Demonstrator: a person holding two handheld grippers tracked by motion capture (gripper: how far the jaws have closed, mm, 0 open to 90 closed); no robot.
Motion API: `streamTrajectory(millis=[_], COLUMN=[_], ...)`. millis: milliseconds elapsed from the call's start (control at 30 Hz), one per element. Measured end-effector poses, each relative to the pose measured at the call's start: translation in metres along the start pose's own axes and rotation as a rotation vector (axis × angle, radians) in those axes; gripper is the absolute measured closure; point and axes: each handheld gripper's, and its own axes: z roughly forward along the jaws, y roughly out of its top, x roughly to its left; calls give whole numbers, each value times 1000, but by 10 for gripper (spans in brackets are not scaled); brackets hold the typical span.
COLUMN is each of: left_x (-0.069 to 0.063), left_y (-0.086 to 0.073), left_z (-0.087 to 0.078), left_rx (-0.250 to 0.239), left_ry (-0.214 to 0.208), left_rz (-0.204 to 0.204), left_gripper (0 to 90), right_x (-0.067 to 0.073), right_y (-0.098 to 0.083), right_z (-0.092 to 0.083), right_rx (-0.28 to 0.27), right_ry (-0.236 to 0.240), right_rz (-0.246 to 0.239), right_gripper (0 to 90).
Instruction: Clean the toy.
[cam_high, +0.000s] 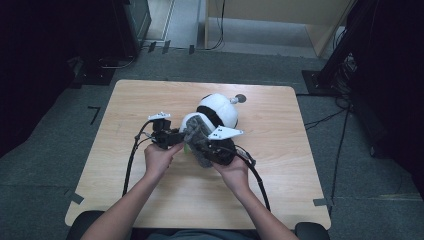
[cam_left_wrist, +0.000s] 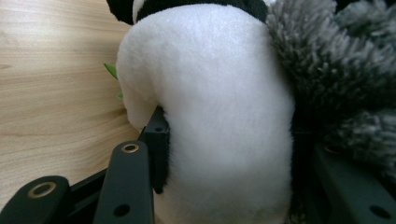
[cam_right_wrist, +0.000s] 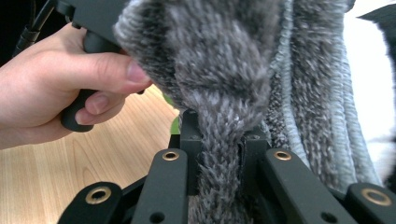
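Left claw (cam_high: 181, 138) is squeezing the toy panda (cam_left_wrist: 210, 116), right claw (cam_right_wrist: 219, 154) pinching the grey scarf (cam_right_wrist: 224, 70); I'm risking tugging it loose.

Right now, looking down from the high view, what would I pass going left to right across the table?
Left gripper's cable → left gripper → grey fuzzy cloth → right gripper's grey plate → bare table. The panda plush overlaps the cloth, so I leave it unplaced.
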Motion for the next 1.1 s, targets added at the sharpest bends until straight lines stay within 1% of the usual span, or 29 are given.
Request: streamTrajectory(millis=[100, 167, 233, 267, 300, 367, 500, 633, 667, 733, 767, 800, 833, 867, 900, 933, 1000, 1100], left_x=[1, 1, 1, 2, 2, 1, 0, -1, -2, -5, -9, -12, -15, -17, -16, -15, -11, -7], left_y=[0, 1, 1, 2, 2, 2, 2, 3, 4, 5, 6, 7, 7, 8, 9, 9, 9, 7], left_z=[-1, -2, -2, -3, -3, -3, -1, 0, 0, -1, -1, -1, -2, -3, -4, -5, -5, -5], left_rx=[-7, -8, -16, -14, -17, -17, -10, -4, -11, -21, -21, -20, -26, -32, -41, -39, -38, -24], left_ry=[-9, -14, -24, -29, -37, -32, -22, -29, -44, -75, -88, -83, -76, -77, -82, -88, -91, -85], left_rz=[-21, -38, -50, -51, -57, -53, -51, -61, -68, -71, -57, -33, -10, -6, -12, -13, -29, -38], left_gripper=[518, 518, 517, 517, 517, 516, 516, 515, 515, 515, 515, 515, 515, 515, 515, 516, 516, 517], right_x=[6, 9, 16, 19, 21, 23, 21, 18, 17, 16, 14, 10, 7, 3, 0, -3, -5, -8], right_y=[-2, -4, -6, -7, -8, -10, -17, -22, -24, -27, -29, -32, -32, -32, -32, -31, -29, -31], right_z=[3, 6, 10, 12, 13, 17, 23, 26, 28, 33, 36, 36, 34, 31, 28, 26, 23, 23], right_rx=[-7, -1, 22, 34, 42, 59, 81, 99, 113, 164, 184, 173, 150, 126, 113, 107, 115, 128], right_ry=[7, 9, 9, 0, -2, -10, -18, -12, -13, -26, -36, -41, -41, -38, -41, -45, -52, -50], right_rz=[-27, -51, -96, -133, -147, -180, -200, -189, -186, -182, -164, -145, -136, -115, -100, -101, -105, -118], right_gripper=[785, 786, 786, 788, 789, 791, 794, 797, 797, 797, 798, 809, 815, 816, 815, 815, 814, 813])
